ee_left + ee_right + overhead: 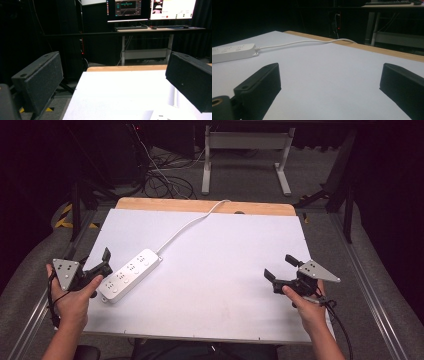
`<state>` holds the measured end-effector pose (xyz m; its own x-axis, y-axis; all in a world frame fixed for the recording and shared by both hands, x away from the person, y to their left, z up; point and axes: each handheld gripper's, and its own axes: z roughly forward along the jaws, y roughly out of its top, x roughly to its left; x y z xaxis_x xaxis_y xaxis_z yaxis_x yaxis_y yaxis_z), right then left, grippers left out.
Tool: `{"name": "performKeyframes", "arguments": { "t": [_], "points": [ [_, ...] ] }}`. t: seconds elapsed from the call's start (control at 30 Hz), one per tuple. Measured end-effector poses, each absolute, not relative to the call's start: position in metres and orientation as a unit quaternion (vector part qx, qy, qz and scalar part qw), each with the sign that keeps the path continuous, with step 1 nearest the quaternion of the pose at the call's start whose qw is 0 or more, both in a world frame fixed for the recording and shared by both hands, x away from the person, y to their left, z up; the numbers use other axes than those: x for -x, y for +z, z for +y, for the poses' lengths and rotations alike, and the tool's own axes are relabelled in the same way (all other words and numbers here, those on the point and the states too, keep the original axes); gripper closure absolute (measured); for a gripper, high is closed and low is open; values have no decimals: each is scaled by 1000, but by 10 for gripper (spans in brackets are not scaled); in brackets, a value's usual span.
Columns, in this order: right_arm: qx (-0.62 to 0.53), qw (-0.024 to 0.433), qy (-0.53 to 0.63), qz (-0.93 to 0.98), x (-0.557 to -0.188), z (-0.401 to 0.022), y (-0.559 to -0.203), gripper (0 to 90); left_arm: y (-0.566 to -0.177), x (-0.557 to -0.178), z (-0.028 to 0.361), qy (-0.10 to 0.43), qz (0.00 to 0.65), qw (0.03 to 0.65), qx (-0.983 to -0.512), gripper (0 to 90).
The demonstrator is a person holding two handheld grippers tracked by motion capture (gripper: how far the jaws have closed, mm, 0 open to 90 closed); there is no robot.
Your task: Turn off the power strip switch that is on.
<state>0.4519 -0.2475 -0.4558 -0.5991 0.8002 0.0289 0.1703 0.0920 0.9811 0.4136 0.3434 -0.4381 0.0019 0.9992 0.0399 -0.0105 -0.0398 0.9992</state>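
High view: white power strip point(129, 275) lay at table's point(225, 270) left, cord point(192, 222) trailing to far edge; left gripper point(100, 265) just beside it.
Left gripper view: jaws spread wide, empty.
Right gripper view: right gripper point(329, 92) jaws wide apart, holding nothing.

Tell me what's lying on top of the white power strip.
Nothing lies on the power strip; its sockets are bare. The left gripper hovers beside its near end, jaws open. What is beneath the strip is hidden.

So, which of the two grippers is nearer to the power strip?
The left gripper, right beside the power strip; the right gripper hovers far across the table.
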Motion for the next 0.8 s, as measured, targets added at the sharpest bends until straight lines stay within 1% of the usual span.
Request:
{"name": "performKeyframes", "arguments": {
  "t": [0.37, 0.47, 0.5, 0.6, 0.63, 0.67, 0.7, 0.73, 0.77, 0.8],
  "points": [
    [-353, 274, 572, 688, -452, -247, -456, 39, -438, -413, 344, 516, 487, 488, -508, 75],
    [-353, 275, 571, 688, -452, -247, -456, 40, -438, -413, 344, 519, 488, 486, -507, 134],
    [-353, 275, 571, 688, -452, -247, -456, 40, -439, -413, 344, 518, 489, 485, -507, 134],
    [-353, 275, 570, 690, -452, -247, -457, 39, -438, -413, 344, 516, 489, 486, -508, 236],
    [-353, 275, 570, 690, -452, -247, -457, 39, -438, -413, 344, 516, 488, 487, -509, 236],
    [-353, 275, 569, 690, -452, -247, -457, 40, -438, -413, 344, 514, 489, 489, -508, 292],
    [-353, 275, 569, 690, -452, -247, -457, 40, -437, -413, 345, 512, 489, 490, -510, 292],
    [-353, 274, 569, 690, -452, -246, -457, 40, -437, -413, 345, 508, 489, 491, -512, 394],
    [-353, 274, 569, 690, -452, -246, -457, 40, -437, -413, 346, 502, 490, 492, -516, 394],
    [-353, 274, 569, 690, -452, -246, -457, 40, -437, -413, 348, 493, 491, 497, -519, 472]
  ]
}}
